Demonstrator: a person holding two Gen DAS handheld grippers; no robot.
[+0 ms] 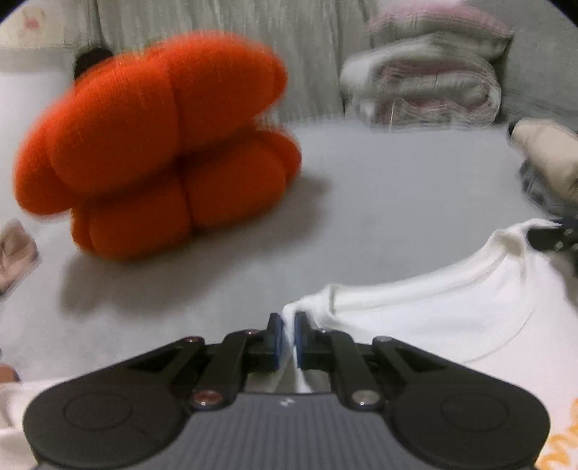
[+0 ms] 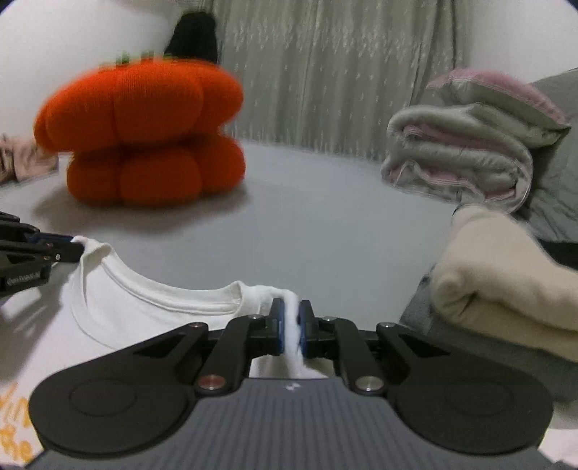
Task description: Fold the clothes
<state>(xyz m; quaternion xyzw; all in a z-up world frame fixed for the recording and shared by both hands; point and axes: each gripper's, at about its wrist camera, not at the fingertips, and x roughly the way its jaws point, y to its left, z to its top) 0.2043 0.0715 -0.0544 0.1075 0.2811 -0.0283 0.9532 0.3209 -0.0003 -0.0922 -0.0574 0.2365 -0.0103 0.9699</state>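
At bottom centre of each view, the left gripper and right gripper are pinching the shirt at opposite shoulders, likely spreading it taut for folding.

Both grippers pinch the white T-shirt at its collar: left gripper one shoulder, right gripper the other, fingers clamped on cloth

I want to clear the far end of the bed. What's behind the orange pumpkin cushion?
Behind the orange pumpkin cushion a black object sticks up, with a pale curtain beyond. The cushion covers the object's lower part, so what it is stays unclear.
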